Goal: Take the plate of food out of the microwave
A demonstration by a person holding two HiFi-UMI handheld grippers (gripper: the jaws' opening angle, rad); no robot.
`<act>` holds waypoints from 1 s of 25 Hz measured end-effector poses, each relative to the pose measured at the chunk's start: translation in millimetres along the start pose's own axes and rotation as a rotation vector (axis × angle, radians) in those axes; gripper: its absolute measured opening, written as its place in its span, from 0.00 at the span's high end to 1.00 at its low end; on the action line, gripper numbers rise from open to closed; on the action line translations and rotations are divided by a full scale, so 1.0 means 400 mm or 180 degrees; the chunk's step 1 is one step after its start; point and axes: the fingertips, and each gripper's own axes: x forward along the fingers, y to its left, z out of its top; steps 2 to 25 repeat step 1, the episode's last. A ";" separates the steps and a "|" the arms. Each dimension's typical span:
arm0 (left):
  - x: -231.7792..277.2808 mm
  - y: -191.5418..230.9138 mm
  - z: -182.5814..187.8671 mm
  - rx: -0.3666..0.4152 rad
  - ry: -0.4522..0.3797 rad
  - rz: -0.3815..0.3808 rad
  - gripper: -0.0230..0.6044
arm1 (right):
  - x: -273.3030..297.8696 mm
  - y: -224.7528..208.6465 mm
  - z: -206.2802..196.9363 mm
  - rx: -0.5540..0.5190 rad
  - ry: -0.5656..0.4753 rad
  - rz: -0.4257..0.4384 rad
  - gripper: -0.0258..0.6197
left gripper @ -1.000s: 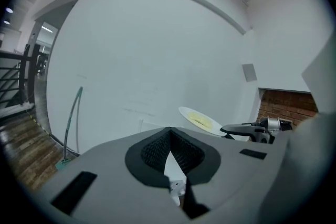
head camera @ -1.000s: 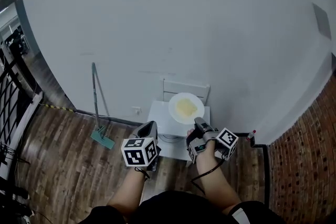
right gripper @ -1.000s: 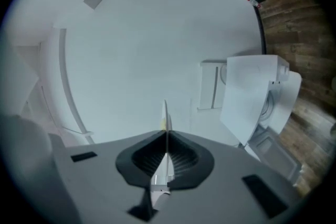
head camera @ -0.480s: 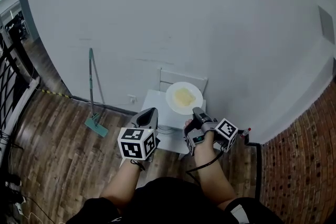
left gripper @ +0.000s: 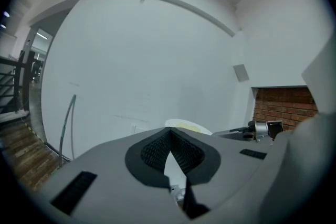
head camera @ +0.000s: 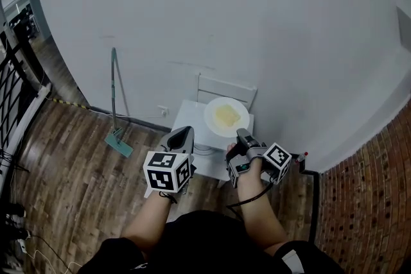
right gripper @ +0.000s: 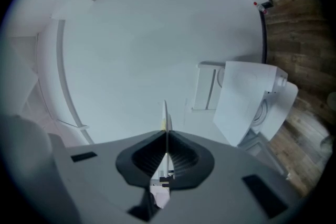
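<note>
A white plate [head camera: 226,116] with a flat yellow piece of food hangs level above a white microwave [head camera: 192,131] by the wall. My right gripper [head camera: 243,135] is shut on the plate's near rim. In the right gripper view the plate [right gripper: 166,115] shows edge-on, pinched between the pads of that gripper [right gripper: 166,136]. My left gripper [head camera: 183,133] hovers to the plate's left, shut with nothing in it. In the left gripper view its jaws [left gripper: 169,132] meet at the tips, and the plate [left gripper: 187,126] peeks just beyond them.
A mop [head camera: 115,106] leans on the grey wall at the left. A white frame [head camera: 225,88] stands behind the microwave [right gripper: 244,102]. Black railing [head camera: 13,93] runs along the far left and a brick wall [head camera: 366,202] along the right. The floor is wood.
The right gripper keeps its hold on the plate. Both grippers and the plate stay in nearly the same place; the head view has shifted a little.
</note>
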 end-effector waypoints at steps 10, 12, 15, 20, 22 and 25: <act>-0.002 -0.001 0.000 0.0001 -0.0004 0.0003 0.97 | -0.001 -0.001 -0.002 0.0011 0.0006 0.0012 0.92; -0.002 -0.001 0.000 0.0001 -0.0004 0.0003 0.97 | -0.001 -0.001 -0.002 0.0011 0.0006 0.0012 0.92; -0.002 -0.001 0.000 0.0001 -0.0004 0.0003 0.97 | -0.001 -0.001 -0.002 0.0011 0.0006 0.0012 0.92; -0.002 -0.001 0.000 0.0001 -0.0004 0.0003 0.97 | -0.001 -0.001 -0.002 0.0011 0.0006 0.0012 0.92; -0.002 -0.001 0.000 0.0001 -0.0004 0.0003 0.97 | -0.001 -0.001 -0.002 0.0011 0.0006 0.0012 0.92; -0.002 -0.001 0.000 0.0001 -0.0004 0.0003 0.97 | -0.001 -0.001 -0.002 0.0011 0.0006 0.0012 0.92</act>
